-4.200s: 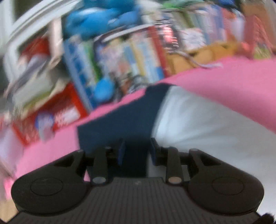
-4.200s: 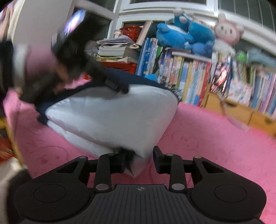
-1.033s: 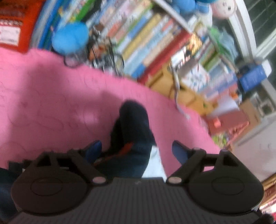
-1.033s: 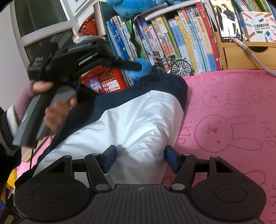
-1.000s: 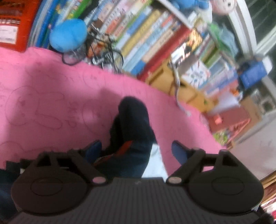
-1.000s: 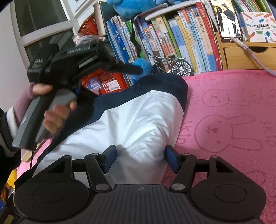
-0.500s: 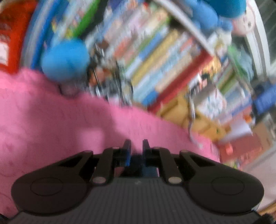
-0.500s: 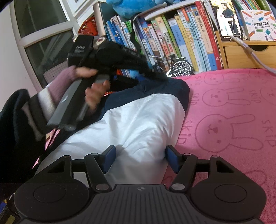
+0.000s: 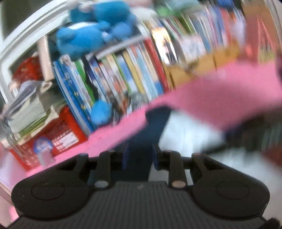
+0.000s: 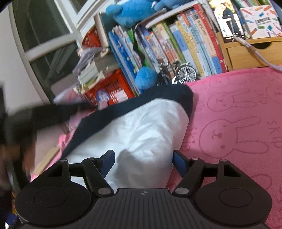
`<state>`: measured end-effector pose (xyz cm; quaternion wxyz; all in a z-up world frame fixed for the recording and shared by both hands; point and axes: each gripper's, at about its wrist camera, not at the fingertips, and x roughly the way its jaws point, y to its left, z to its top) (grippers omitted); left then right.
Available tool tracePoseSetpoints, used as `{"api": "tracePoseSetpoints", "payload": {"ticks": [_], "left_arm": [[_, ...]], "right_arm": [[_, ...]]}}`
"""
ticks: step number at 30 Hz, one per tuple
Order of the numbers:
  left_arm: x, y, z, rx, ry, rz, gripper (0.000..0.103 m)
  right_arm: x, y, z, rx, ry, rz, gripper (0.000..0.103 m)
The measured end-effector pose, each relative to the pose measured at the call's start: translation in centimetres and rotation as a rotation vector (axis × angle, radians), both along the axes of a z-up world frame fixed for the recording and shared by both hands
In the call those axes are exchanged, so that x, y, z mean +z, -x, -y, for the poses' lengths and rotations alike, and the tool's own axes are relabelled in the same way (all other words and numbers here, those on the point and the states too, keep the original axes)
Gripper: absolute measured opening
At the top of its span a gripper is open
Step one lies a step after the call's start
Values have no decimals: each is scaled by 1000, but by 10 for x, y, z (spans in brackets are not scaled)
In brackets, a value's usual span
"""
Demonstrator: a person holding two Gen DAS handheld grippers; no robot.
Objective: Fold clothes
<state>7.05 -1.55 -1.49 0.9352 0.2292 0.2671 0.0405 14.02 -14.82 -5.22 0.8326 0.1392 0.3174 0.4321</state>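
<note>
- While your right gripper (image 10: 143, 163) straddles the folded white-and-navy garment (image 10: 141, 130) on the pink bunny-print blanket (image 10: 238, 126), its fingers stand wide apart and have just been opening, pads clear of the cloth.
- Your left gripper (image 9: 139, 155) has fingers narrowly apart, just reopened, with the navy edge (image 9: 141, 141) between them; a grip cannot be told through the blur.

Pink blanket (image 10: 238, 109), and it's stamped with darker pink outline bunnies and the word SKIP. On it, a garment (image 10: 141, 128) in crisp white with a deep navy band along its far edge. Right gripper (image 10: 143, 161): black body, blue pads on the fingers (image 10: 107, 161). Behind, a bright blue plush toy (image 10: 130, 10), a red crate (image 10: 109, 89), and book spines (image 10: 185, 44) in blue, green, yellow and red.
</note>
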Motion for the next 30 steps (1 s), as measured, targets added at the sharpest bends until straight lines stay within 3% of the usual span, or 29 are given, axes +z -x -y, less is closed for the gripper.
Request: {"api": "tracePoseSetpoints", "payload": {"ticks": [3,6,7,10,11,12,16,19,23,27,30], "left_arm": [[-11,-13,-33,165,5,-12,28],[-5,-6,-73,338,73,-5,26],[-1,4,-85,348,127,-3,27],[15,45,-113,291,385,-4,33],[19,58,-118,271,446,7,37],[22,71,-114,254,448,32,39],[33,105,-58,137,266,115,48],[19,103,-29,74,164,61,52],[-9,113,-40,130,61,23,57],[-6,142,-69,273,12,31,56],[1,162,-69,316,2,58,56]], "right_arm": [[0,-3,7,-13,-20,-6,73],[-1,-5,12,-25,2,-16,73],[0,-1,16,-24,5,-24,73],[3,9,31,-16,8,-49,77],[3,14,36,-9,2,-62,77],[4,20,41,0,-5,-78,77],[12,55,47,-22,42,-35,77],[17,86,41,-16,95,37,77],[17,127,40,26,156,102,77],[22,161,57,19,200,181,78],[24,188,61,26,244,267,79]]}}
